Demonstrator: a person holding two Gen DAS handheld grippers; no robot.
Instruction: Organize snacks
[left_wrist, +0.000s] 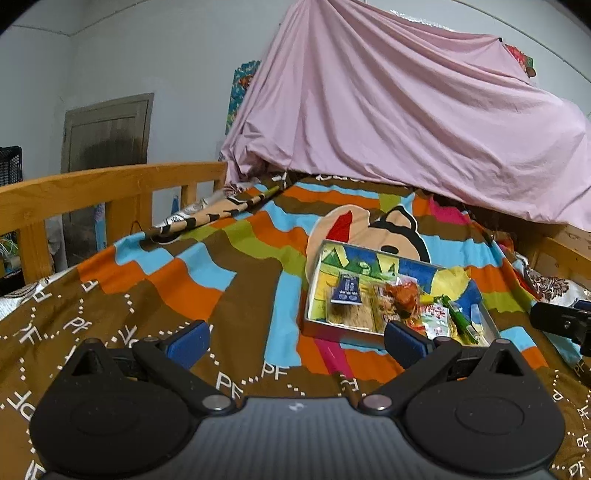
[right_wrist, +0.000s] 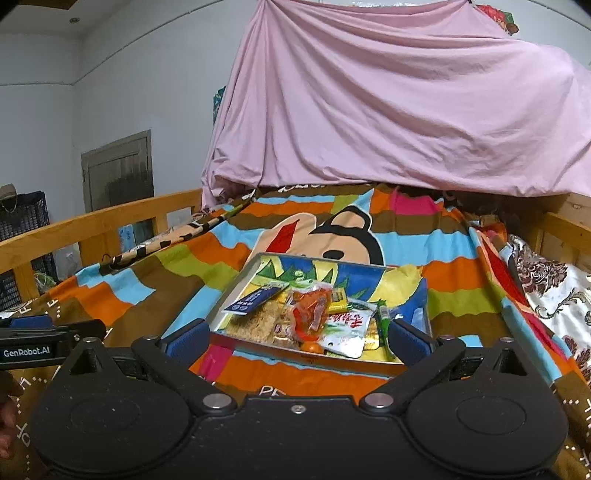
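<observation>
Two grippers hover over the patterned bedspread (right_wrist: 122, 291), both with jaws spread wide and holding nothing. Left gripper (left_wrist: 297, 341) sits left of the metal tray (left_wrist: 341, 329); right gripper (right_wrist: 299, 341) faces the tray's near rim. Inside the tray lie a blue packet (right_wrist: 253, 300), an orange packet (right_wrist: 312, 308), a white pouch (right_wrist: 347, 330) and a green stick (right_wrist: 383, 317), clustered near. Pink sheet (right_wrist: 388, 110) hangs at the far end.

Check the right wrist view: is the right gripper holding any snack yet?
No. The right gripper is open with nothing between its blue pads, and the snack packets lie in the tray ahead of it.
</observation>
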